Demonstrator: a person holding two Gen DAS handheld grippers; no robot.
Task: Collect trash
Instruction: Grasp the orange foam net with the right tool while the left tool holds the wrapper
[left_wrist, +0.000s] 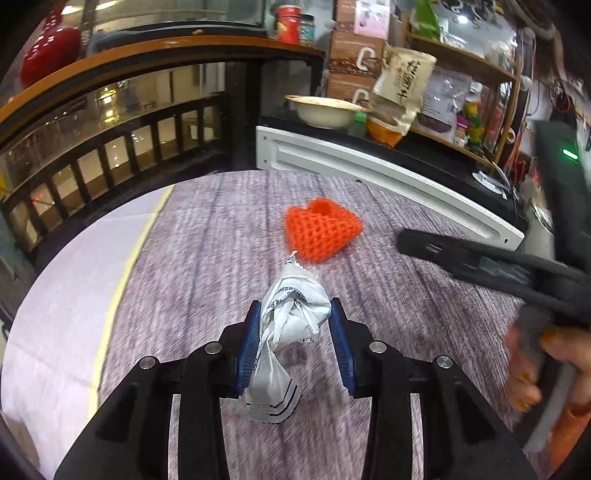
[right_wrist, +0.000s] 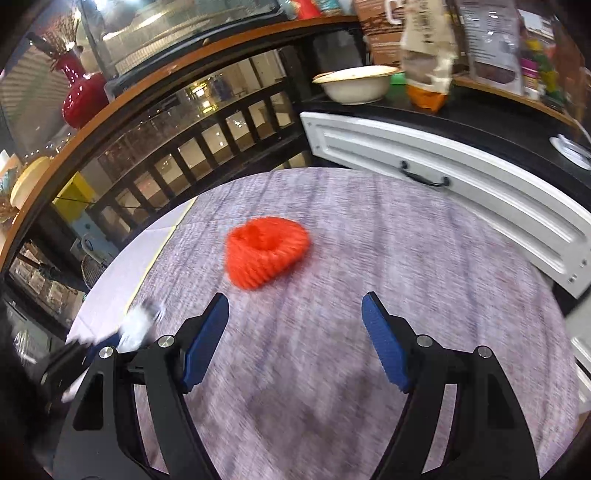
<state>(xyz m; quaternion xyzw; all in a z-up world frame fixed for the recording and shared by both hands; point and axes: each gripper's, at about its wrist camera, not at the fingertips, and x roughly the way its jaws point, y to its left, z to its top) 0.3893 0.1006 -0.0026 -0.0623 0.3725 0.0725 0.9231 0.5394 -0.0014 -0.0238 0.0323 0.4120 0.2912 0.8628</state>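
Left gripper (left_wrist: 293, 325) pinching crumpled white printed wrapper (left_wrist: 291, 317), lifted off the grey round table (left_wrist: 207, 236). Right gripper (right_wrist: 295, 332) spread, empty — orange foam net sleeve (right_wrist: 266, 254) lies just ahead; likely next: straddle, close.

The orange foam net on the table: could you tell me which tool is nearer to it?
Right, probably. The right tool stands open with the orange foam net just ahead of its tips; the left tool sits farther back, shut on a crumpled white wrapper.
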